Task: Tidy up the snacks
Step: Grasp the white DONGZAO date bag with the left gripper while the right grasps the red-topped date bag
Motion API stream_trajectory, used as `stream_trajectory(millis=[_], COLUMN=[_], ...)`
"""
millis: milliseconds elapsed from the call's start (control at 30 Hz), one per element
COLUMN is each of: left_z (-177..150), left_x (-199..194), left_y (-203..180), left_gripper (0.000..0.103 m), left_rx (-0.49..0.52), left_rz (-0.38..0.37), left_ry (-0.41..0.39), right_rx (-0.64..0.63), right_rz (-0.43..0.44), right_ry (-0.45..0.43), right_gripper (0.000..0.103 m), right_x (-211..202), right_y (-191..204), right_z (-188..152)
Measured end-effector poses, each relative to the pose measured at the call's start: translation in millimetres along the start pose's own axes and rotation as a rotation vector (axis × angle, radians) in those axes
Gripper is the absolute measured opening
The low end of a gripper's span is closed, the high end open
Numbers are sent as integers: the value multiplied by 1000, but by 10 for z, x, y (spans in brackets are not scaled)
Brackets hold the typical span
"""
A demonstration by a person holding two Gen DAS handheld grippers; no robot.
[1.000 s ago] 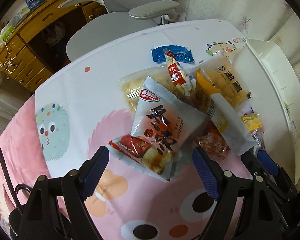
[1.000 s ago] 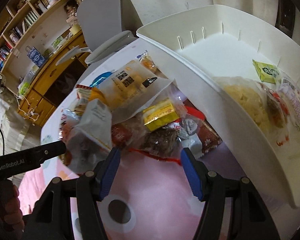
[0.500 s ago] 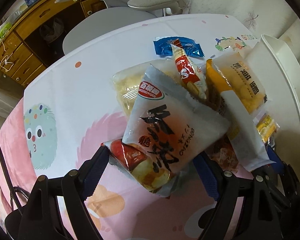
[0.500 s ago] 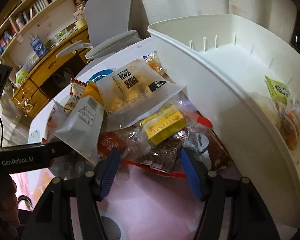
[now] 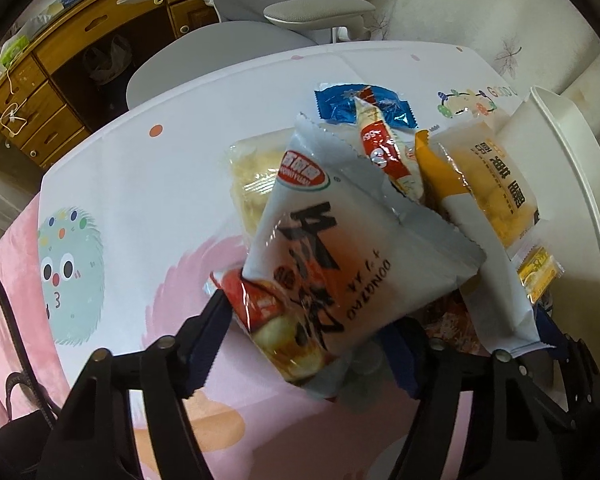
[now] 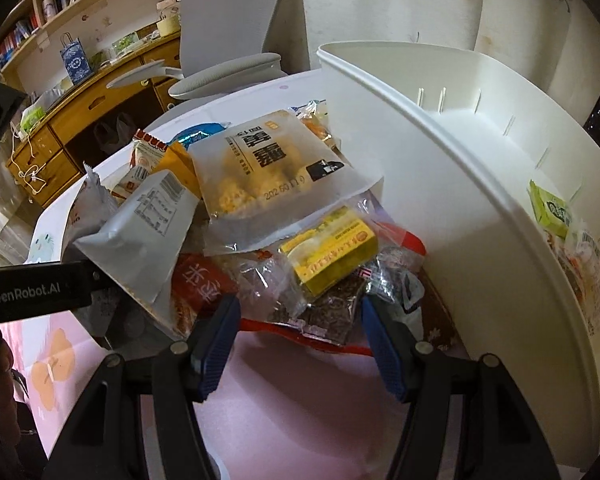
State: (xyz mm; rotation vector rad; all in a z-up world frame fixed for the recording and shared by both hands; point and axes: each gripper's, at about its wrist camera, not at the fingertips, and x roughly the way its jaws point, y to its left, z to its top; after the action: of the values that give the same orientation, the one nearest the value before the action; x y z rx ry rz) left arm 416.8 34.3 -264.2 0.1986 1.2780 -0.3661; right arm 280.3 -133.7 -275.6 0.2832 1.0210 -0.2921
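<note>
White date-snack pouch (image 5: 340, 256) now sits between the wide-spread left gripper (image 5: 300, 344) fingers, up from a second ago, so pickup looks imminent; right gripper (image 6: 300, 340) hovers open before the pile beside the bin (image 6: 480, 240).

Left wrist cam: low and close over the snack pile (image 5: 364, 216), looking down toward the chair (image 5: 300, 16). Right wrist cam: close too, lower angle, bin (image 6: 480, 208) on its right. Both views share the pile, bin (image 5: 572, 168), chair (image 6: 228, 56) and desk (image 6: 80, 112).
</note>
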Motion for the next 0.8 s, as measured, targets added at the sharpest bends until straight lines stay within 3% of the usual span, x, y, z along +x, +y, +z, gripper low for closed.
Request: stream_trajectory(millis=[233,333,600,800], left_z=[-32,-62,-173,-274], left_x=[-56,-85,-193,-316], left_y=[-41,-29,19,83], left_gripper=[48,41,31,29], left_rx=[-3,-7,-25,-48], left_rz=[18,15,48,61], left_ry=[-21,-23,-32,-31], right_rx=[19,13,15,44], right_rz=[12,12,46,96], right_ry=[45,50,91,162], right_gripper=[56,47,45,45], right_x=[29,20,-8,-45], right_y=[-43,-62,-106,-163], right_z=[-11,-20,-20,-44])
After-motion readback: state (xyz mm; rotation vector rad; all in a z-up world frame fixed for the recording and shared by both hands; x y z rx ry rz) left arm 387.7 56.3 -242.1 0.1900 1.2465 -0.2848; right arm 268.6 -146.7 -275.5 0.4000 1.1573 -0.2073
